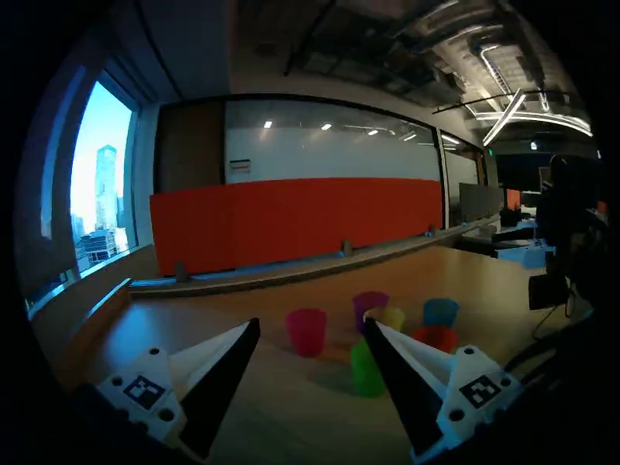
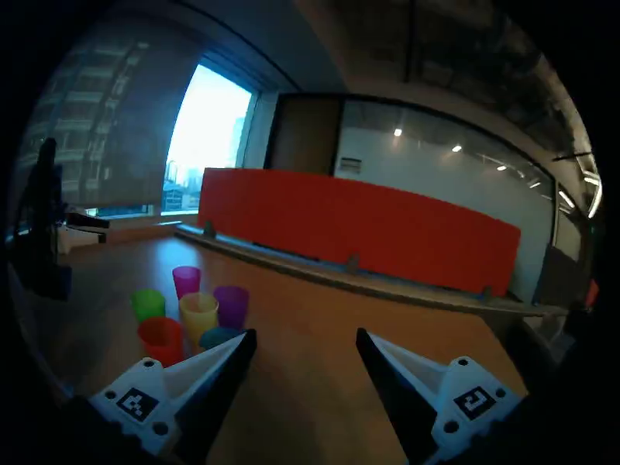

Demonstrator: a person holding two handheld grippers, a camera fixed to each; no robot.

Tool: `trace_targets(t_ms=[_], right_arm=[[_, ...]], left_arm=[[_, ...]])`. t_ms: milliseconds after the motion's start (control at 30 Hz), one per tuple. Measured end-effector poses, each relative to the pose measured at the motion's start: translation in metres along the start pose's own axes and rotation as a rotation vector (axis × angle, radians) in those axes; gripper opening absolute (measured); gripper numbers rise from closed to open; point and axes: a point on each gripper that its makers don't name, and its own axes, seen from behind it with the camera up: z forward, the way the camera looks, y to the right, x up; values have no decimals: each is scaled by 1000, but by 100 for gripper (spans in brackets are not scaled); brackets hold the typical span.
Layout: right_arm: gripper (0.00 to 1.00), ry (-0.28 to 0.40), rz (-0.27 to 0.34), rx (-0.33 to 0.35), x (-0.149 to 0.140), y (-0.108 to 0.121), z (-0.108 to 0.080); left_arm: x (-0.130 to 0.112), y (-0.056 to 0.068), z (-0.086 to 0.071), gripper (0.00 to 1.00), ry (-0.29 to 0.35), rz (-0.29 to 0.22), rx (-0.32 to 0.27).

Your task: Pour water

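Cups (image 2: 198,314) beside right hand-held gripper (image 2: 304,335), open tabletop (image 2: 372,310) ahead.

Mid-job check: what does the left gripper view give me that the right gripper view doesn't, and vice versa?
Left gripper view: the open left gripper, bright ceiling light strips, a tall tower outdoors. Right gripper view: the open right gripper, a dark upright shape at the left edge, too dim to identify. Both: six coloured cups clustered on the wooden table, nothing held, the red partition behind.
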Motion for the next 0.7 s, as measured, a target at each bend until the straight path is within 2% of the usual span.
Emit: trace_targets(t_ms=[200,400,567,700], right_arm=[[100,103,37,-113,21,22,-15],[100,208,118,-210,40,53,-38],[100,254,197,-289,41,82,-55],[99,277,233,-335,41,100,-65]], left_arm=[[15,-17,-5,100,72,-57,82],[27,-36,-13,100,140,-91,158],[24,-43,-18,100,156,-103,210],[17,-45,-20,100,149,-116,234]])
